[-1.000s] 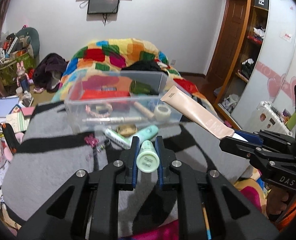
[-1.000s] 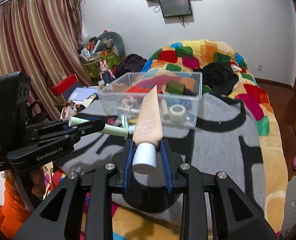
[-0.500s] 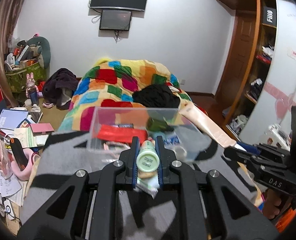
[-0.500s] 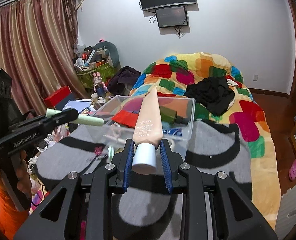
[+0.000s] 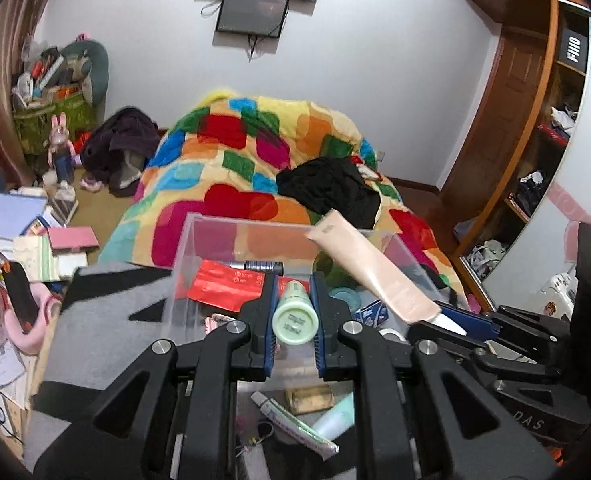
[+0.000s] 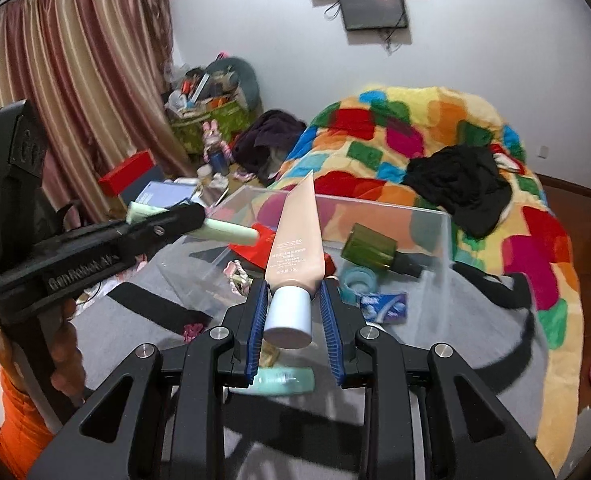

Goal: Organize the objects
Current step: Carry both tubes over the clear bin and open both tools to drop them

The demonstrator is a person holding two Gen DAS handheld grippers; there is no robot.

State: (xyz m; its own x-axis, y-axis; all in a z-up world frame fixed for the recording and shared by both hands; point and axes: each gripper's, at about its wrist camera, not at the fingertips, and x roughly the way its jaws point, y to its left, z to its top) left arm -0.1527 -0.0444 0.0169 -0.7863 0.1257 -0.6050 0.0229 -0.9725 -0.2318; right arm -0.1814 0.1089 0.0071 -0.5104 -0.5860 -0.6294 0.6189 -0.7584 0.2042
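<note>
Step in hand, as I judge it: delivery. You carry one tube in each gripper over the clear bin; neither is released yet.

Left gripper [image 5: 294,316]: pads closed on the pale green tube [image 5: 294,314], cap end toward the camera, its body pointing out over the bin's near wall.

Right gripper [image 6: 291,312]: pads closed on the white cap of the peach tube [image 6: 297,236], which angles up and forward over the bin.

Left behind on the grey blanket [image 5: 95,332], near side of the bin: a mint tube [image 6: 283,380], a small white tube [image 5: 295,426] and a brownish piece I cannot identify.

Next move, my reading: lower each tube below the rim before you part the pads. Both point into the same space, so release one, then the other. Aim for bare floor between the contents.

Clear bin [image 6: 435,216], open top, standing on the blanket. Contents:
- red packet [image 5: 225,284], left side
- a dark cylinder [image 5: 263,267] beyond it
- green bottle [image 6: 371,246] lying on its side, right rear
- teal tape roll [image 6: 359,280]
- blue packet [image 6: 383,306]
- pink-and-white item [image 6: 237,276], too small to name

Beyond the bin: the patchwork quilt [image 6: 415,120].
</note>
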